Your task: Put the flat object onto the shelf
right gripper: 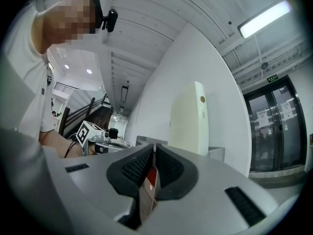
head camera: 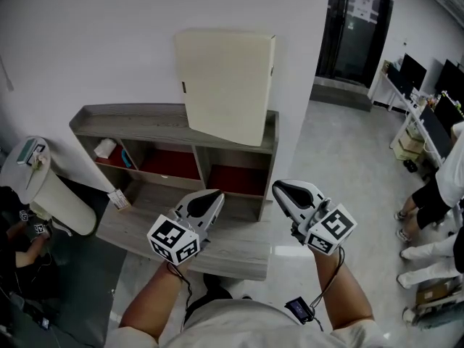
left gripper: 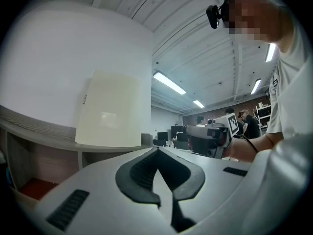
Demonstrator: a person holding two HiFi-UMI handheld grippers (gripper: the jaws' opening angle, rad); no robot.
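My left gripper (head camera: 212,196) and right gripper (head camera: 281,188) both have their jaws pressed together, empty. The flat cream box (head camera: 225,85) stands on top of the shelf (head camera: 116,116), against the wall (head camera: 87,35).

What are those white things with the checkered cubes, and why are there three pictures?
Those are two hand-held grabbers, not a robot: a person holds the left gripper and the right gripper. One picture comes from a camera on the person's head, looking down; the other two come from cameras riding on the grippers. Both grippers are shut and hold nothing. A flat cream board stands on top of the grey shelf, leaning on the wall.
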